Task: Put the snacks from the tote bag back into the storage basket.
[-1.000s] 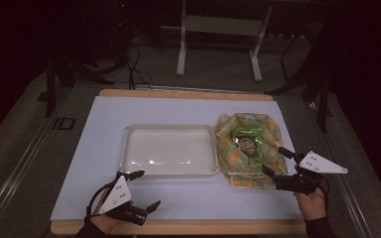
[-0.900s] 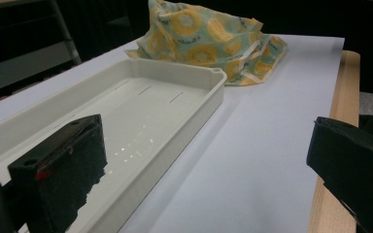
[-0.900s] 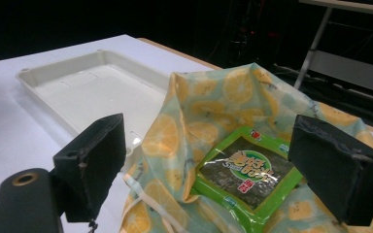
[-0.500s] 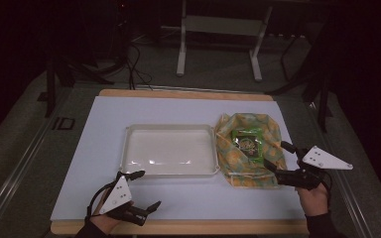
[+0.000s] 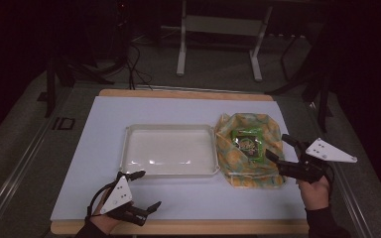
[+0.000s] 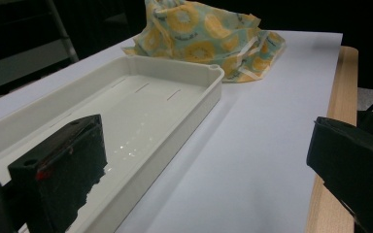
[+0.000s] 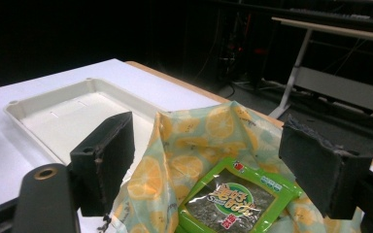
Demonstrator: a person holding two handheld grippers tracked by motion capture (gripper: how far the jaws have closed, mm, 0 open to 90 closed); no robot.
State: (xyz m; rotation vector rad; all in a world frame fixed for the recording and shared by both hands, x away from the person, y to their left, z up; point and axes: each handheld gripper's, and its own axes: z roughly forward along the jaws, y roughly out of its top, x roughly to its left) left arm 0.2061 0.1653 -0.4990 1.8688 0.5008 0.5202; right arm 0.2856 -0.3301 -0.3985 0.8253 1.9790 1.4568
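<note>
An empty white plastic tray (image 5: pixel 171 151) lies in the middle of the white mat. Right beside it, a lemon-print cloth (image 5: pixel 238 171) lies spread open with a green snack packet (image 5: pixel 248 144) on it. My right gripper (image 5: pixel 276 146) stands open at the cloth's right edge, its jaws spread just above the packet (image 7: pixel 233 199) and the cloth (image 7: pixel 194 136). My left gripper (image 5: pixel 148 189) is open near the front edge, below the tray's near left corner, with nothing in it. The left gripper view looks along the tray (image 6: pixel 126 97) toward the cloth (image 6: pixel 204 34).
The white mat (image 5: pixel 178 109) covers a wooden table (image 5: pixel 188 227) whose edge shows at front and back. Beyond the table stand a white desk frame (image 5: pixel 218 29) and cables on a dark floor. Bare mat lies left of the tray and along the front.
My right gripper has shifted slightly farther from the front edge, along the cloth's right side. The left gripper, tray, cloth and packet have not moved.
</note>
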